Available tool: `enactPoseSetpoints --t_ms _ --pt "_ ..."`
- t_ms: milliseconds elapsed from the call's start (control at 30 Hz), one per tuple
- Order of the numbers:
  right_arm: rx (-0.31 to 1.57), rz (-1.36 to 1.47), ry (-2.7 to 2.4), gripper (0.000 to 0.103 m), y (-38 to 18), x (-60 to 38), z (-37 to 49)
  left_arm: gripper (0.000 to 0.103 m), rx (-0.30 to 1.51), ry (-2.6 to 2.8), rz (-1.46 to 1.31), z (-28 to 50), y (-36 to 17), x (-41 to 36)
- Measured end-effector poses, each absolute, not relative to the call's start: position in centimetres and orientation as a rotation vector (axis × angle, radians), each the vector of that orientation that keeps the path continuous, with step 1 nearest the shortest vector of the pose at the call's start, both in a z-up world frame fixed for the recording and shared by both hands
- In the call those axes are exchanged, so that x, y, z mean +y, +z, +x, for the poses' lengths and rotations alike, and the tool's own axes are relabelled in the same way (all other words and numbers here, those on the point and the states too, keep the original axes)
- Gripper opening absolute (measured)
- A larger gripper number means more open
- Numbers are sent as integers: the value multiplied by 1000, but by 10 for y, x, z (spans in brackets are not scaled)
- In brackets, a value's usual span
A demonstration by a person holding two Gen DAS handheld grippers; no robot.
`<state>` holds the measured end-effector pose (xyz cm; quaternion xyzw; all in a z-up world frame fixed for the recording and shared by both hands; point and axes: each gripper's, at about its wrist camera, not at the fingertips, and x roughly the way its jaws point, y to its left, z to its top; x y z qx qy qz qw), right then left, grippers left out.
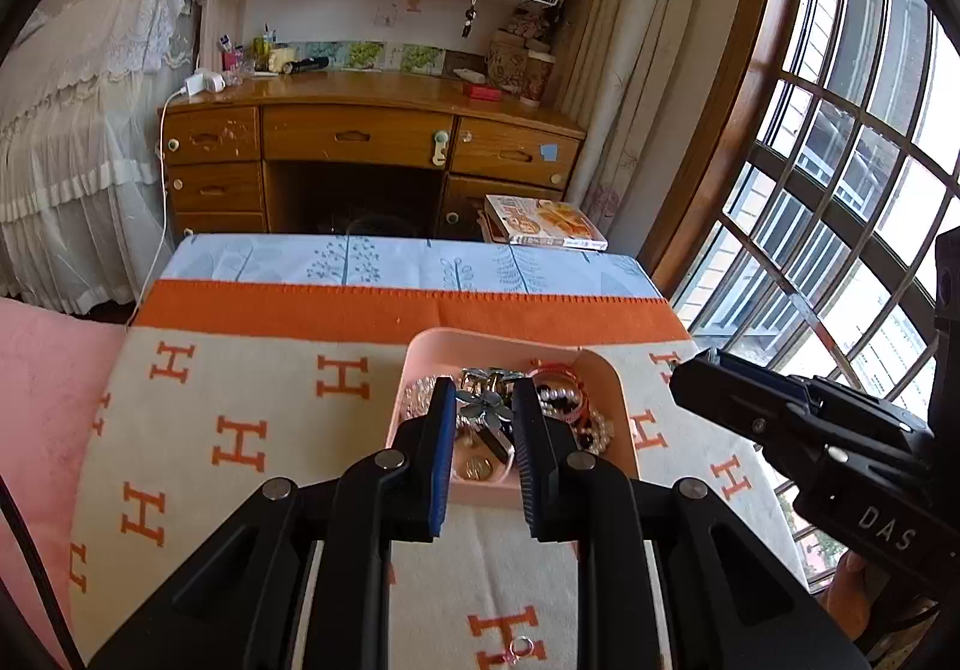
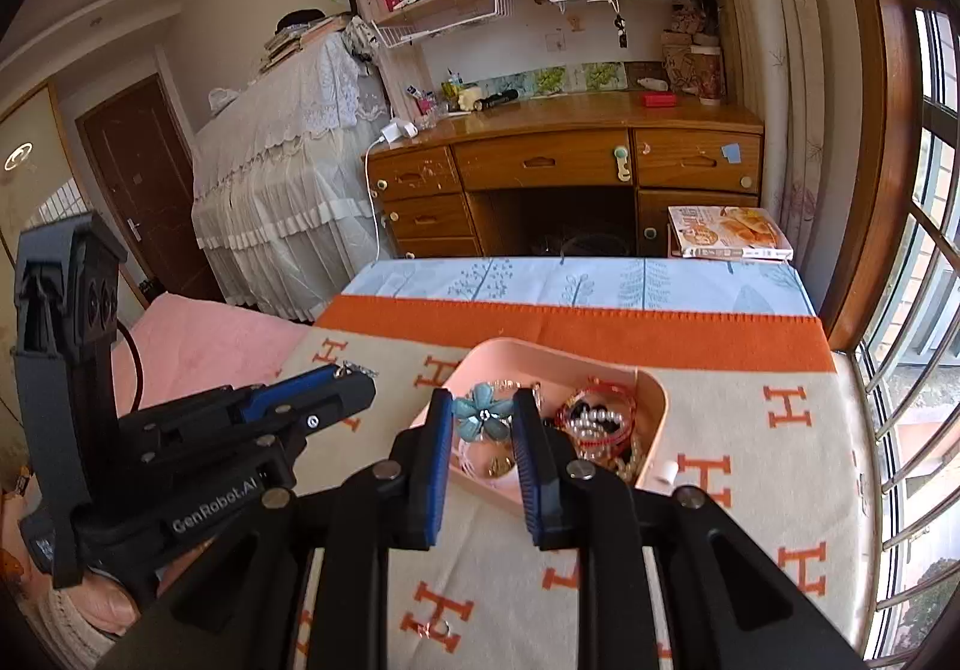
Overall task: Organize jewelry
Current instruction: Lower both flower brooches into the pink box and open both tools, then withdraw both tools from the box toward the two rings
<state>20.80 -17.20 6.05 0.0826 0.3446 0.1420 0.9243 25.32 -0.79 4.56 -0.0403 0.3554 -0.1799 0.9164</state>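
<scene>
A pink tray (image 1: pixel 618 388) (image 2: pixel 651 418) sits on the H-patterned blanket and holds several pieces: a blue flower brooch (image 1: pixel 483 406) (image 2: pixel 483 416), pearl and red bracelets (image 1: pixel 567 406) (image 2: pixel 600 421) and gold pieces. My left gripper (image 1: pixel 480 400) is open and empty, its fingers above the tray's near left part. My right gripper (image 2: pixel 483 409) is open and empty, framing the brooch from above. In the right wrist view the left gripper (image 2: pixel 345 379) shows at left with a small silver chain at its tip. A small ring (image 1: pixel 521 647) (image 2: pixel 437 629) lies on the blanket near me.
The blanket (image 1: pixel 240 430) covers a table with an orange band (image 1: pixel 360 310) and blue cloth beyond. A small white piece (image 2: pixel 667 470) lies right of the tray. A wooden desk (image 1: pixel 360 129), a magazine (image 1: pixel 546 223) and a barred window (image 1: pixel 840 159) lie beyond.
</scene>
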Motion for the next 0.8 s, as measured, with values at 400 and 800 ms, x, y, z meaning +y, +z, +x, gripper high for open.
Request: enactPoseSetpoints --t_ms 400,800 --pt "829 325 275 20 23 -182 303 17 833 -338 -56 319 7 -34" --pt "963 429 250 22 -38 -195 322 59 923 -316 -85 333 -45 -33"
